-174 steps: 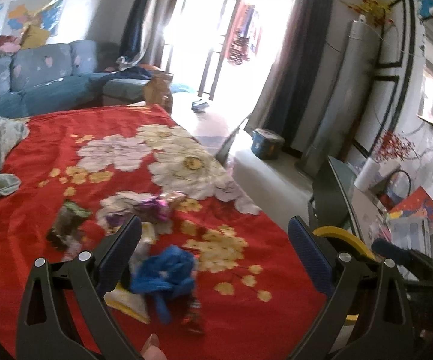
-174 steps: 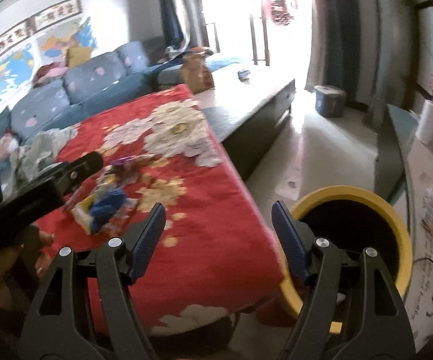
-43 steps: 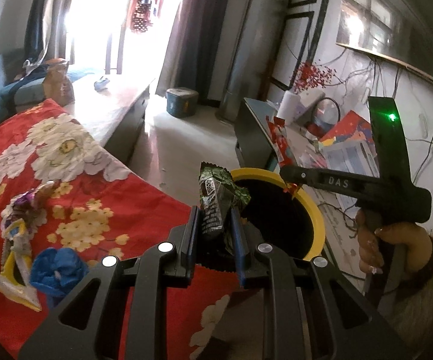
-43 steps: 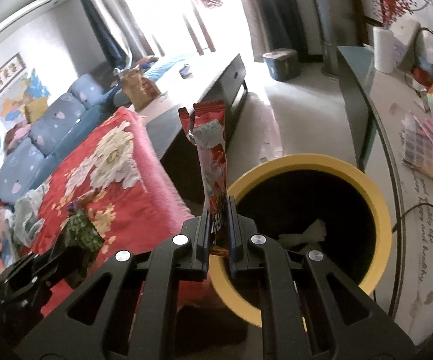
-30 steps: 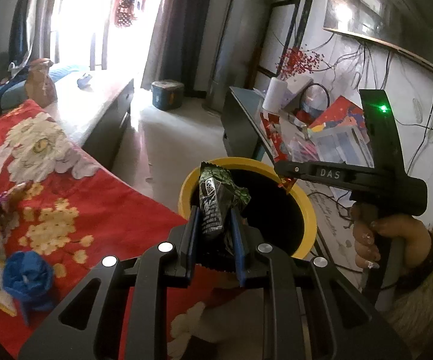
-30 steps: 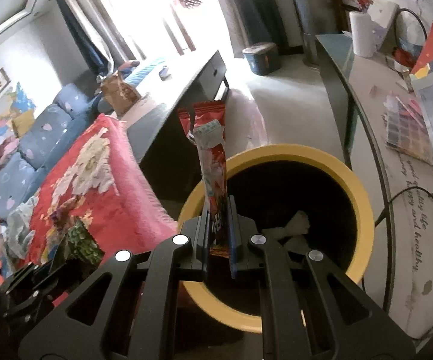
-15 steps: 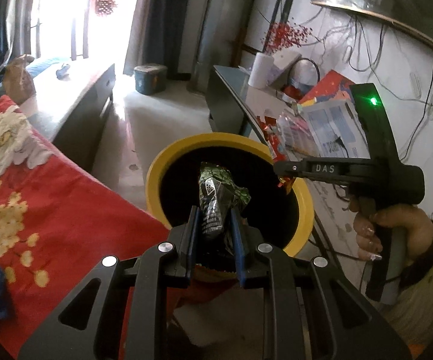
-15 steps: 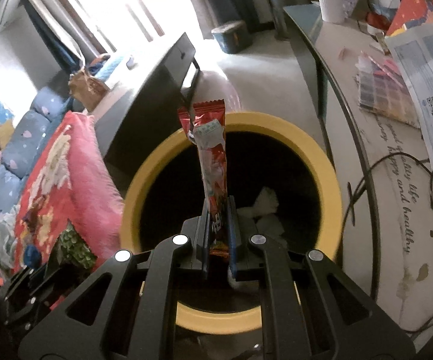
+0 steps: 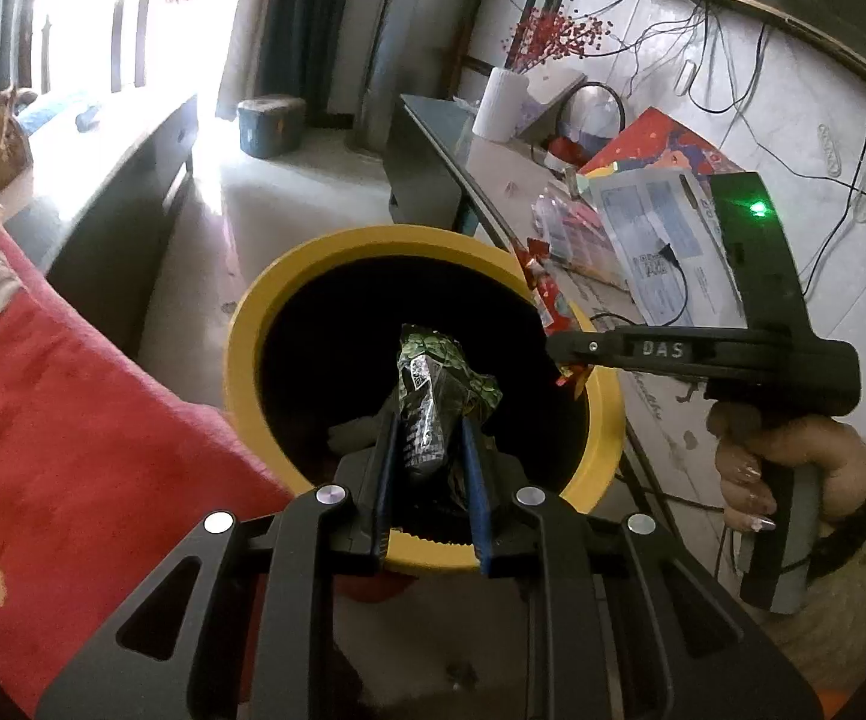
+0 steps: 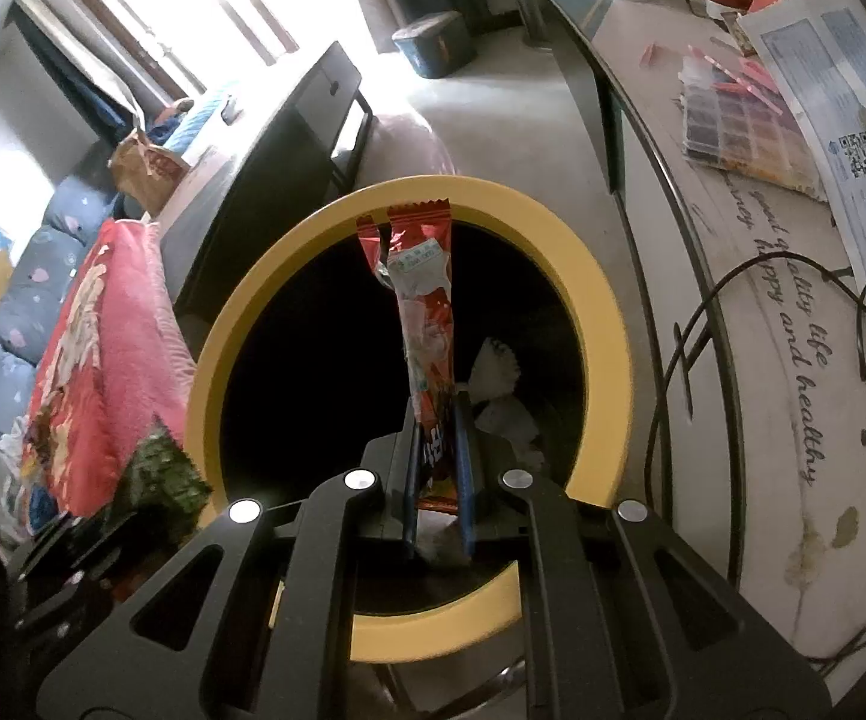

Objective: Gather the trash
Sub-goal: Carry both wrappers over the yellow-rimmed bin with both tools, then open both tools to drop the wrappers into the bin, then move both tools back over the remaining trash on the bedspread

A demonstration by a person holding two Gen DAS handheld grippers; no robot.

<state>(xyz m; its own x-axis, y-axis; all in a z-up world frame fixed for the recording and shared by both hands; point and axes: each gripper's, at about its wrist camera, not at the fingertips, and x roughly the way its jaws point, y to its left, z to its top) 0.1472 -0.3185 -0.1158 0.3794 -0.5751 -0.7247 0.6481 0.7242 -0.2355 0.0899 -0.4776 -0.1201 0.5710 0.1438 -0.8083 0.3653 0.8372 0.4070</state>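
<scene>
My left gripper is shut on a crumpled green wrapper and holds it over the mouth of the yellow-rimmed trash bin. My right gripper is shut on a long red snack wrapper that stands upright over the same bin. The right gripper's side also shows in the left wrist view, at the bin's right rim, with the red wrapper sticking up from it. The green wrapper shows at the lower left of the right wrist view. White crumpled paper lies inside the bin.
The table with the red floral cloth is left of the bin. A glass desk with papers, cables and a paper roll is to the right. A dark low cabinet and a blue sofa lie beyond.
Both grippers have moved from beside the table to above the bin's opening, each still holding its wrapper. The bin now fills the middle of both views.
</scene>
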